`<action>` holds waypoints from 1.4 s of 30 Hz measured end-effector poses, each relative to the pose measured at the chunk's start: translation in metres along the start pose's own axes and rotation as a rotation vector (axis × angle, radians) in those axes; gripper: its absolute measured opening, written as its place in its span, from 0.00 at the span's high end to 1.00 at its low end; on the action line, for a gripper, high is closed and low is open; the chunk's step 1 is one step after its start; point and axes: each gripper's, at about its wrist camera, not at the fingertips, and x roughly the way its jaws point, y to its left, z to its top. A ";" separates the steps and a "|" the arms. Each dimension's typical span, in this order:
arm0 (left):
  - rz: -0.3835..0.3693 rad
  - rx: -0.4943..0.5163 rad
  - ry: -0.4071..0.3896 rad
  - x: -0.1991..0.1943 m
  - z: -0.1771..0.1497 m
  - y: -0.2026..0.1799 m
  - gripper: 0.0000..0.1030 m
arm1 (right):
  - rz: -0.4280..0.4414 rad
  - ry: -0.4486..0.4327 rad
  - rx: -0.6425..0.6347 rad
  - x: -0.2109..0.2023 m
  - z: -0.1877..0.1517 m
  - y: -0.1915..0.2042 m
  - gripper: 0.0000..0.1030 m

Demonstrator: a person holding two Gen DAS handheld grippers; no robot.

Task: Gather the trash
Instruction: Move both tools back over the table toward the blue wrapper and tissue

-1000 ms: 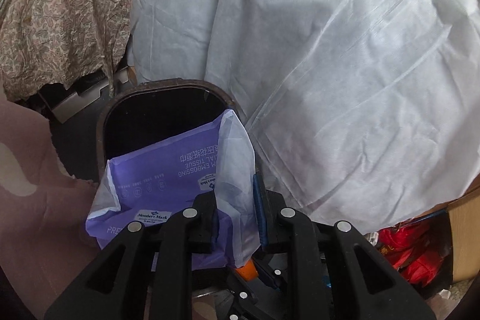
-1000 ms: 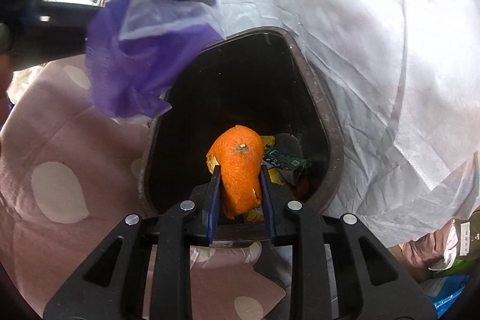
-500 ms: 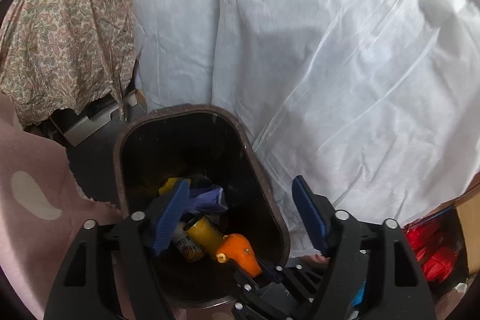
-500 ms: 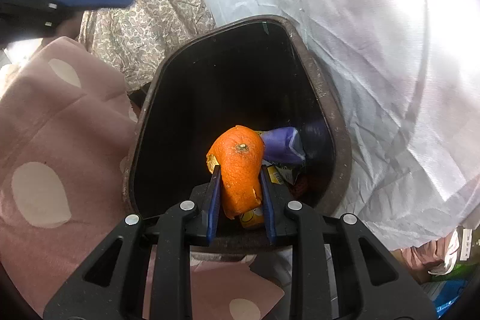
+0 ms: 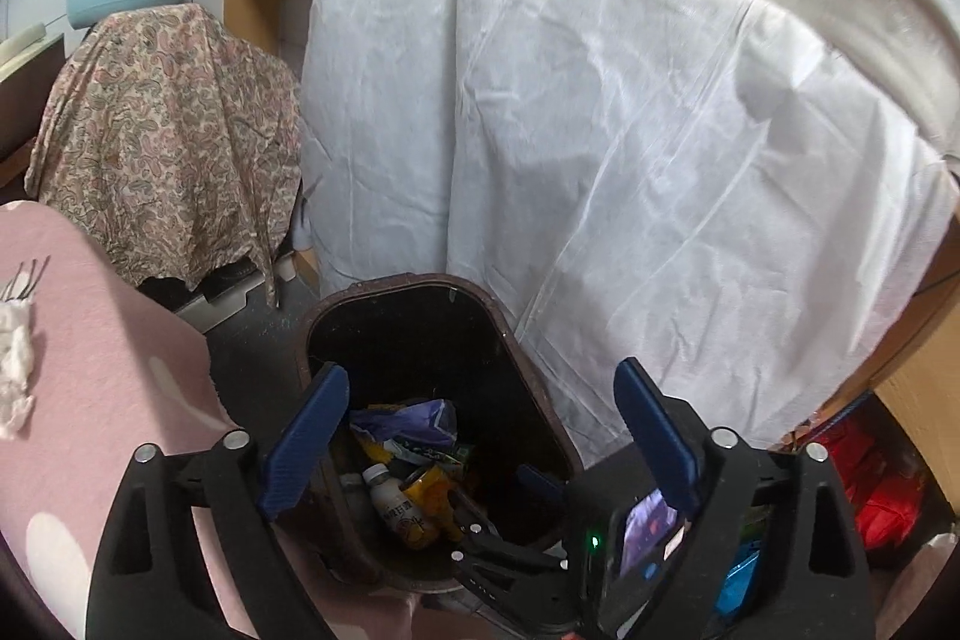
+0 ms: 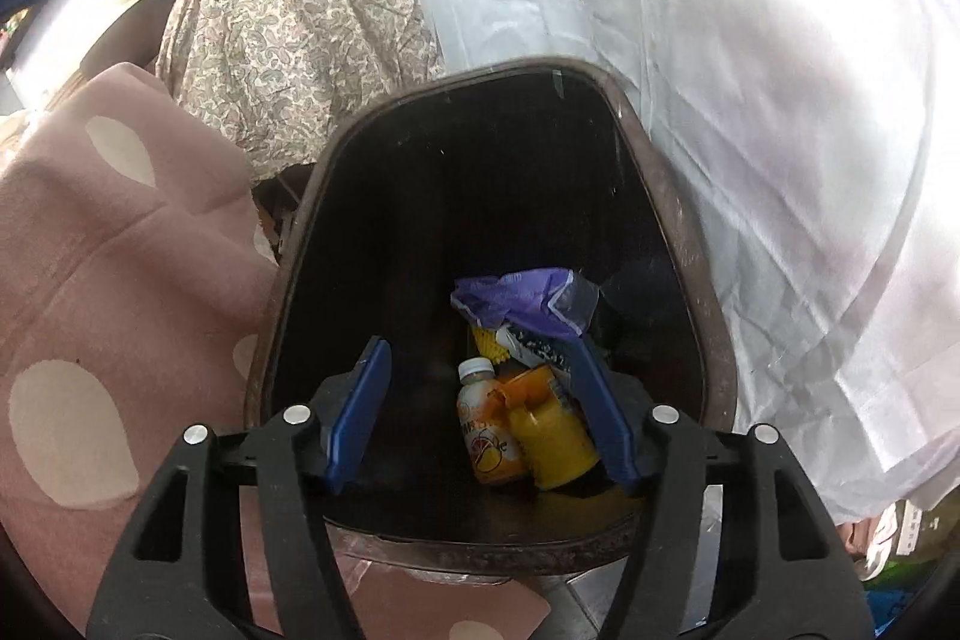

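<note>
One big white sheet (image 5: 600, 130) hangs behind my dark bin (image 6: 672, 196). Beside the bin is the pink spotted cloth (image 6: 90, 280). My left gripper (image 5: 480, 436) and right gripper (image 6: 480, 418) have just opened wide over the bin, fingers empty. The purple wrapper (image 6: 522, 301), can (image 6: 549, 436) and little bottle (image 6: 483, 430) lie inside the bin
</note>
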 end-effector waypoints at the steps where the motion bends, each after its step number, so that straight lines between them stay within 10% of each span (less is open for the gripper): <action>1: -0.003 -0.001 -0.010 -0.005 -0.001 0.001 0.12 | 0.006 -0.005 -0.001 -0.004 0.000 0.001 0.39; 20: 0.062 0.065 -0.158 -0.126 -0.059 0.032 0.05 | 0.060 -0.185 -0.151 -0.119 -0.026 0.066 0.20; 42: 0.363 -0.018 -0.161 -0.231 -0.137 0.139 0.05 | 0.365 -0.203 -0.449 -0.174 0.008 0.225 0.12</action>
